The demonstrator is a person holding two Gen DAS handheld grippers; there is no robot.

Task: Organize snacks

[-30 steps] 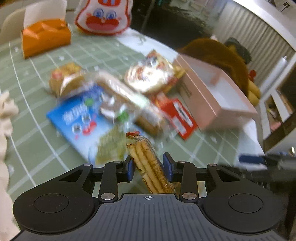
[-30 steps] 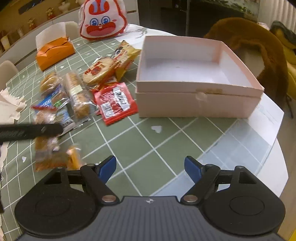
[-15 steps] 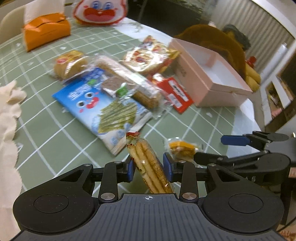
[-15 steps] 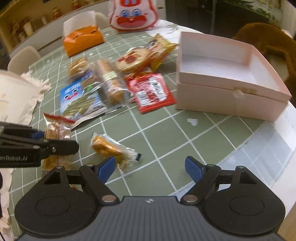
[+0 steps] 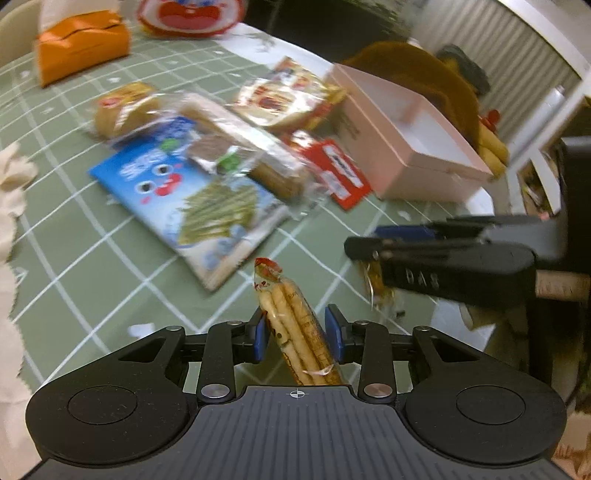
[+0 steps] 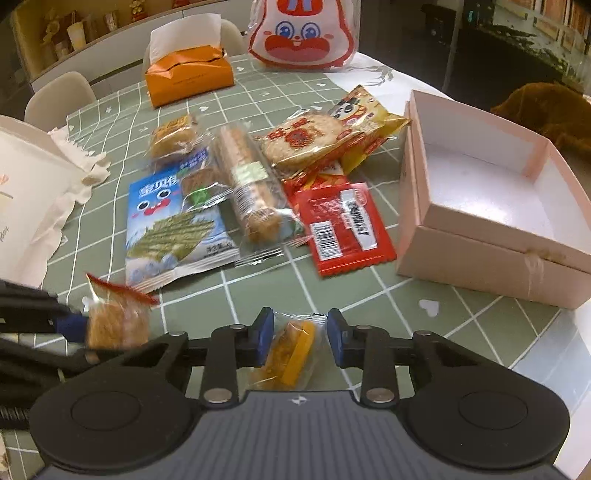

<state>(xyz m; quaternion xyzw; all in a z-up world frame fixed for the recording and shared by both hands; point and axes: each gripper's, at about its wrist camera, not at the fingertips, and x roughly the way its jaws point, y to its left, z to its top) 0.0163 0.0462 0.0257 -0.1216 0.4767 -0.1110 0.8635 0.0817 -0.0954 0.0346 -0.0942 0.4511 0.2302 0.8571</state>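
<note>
Snacks lie in a loose heap on the green checked tablecloth [image 6: 258, 295]: a blue seaweed packet [image 6: 173, 229] at the heap's nine o'clock, a long clear-wrapped biscuit stack [image 6: 247, 184] in the middle, a red sachet [image 6: 343, 229] at four o'clock, and a round rice cracker pack [image 6: 306, 138] over a yellow bag [image 6: 369, 110] at one o'clock. A small cake [image 6: 173, 134] sits at eleven o'clock. An open pink box [image 6: 480, 258] stands at the heap's three o'clock, nothing visible inside it.

Both tools work at six o'clock of the heap. The left gripper [image 5: 297, 334] pinches a clear pack of breadsticks [image 5: 295, 325], its jaws still closing, the pack tilted and raised off the cloth. The right gripper [image 6: 300, 338] is closing around a small orange-yellow wrapped snack [image 6: 291, 350], pads at the wrapper's edges.

An orange tissue box [image 6: 188, 74] and a rabbit-face bag [image 6: 303, 33] sit at twelve o'clock, well apart from the heap.
</note>
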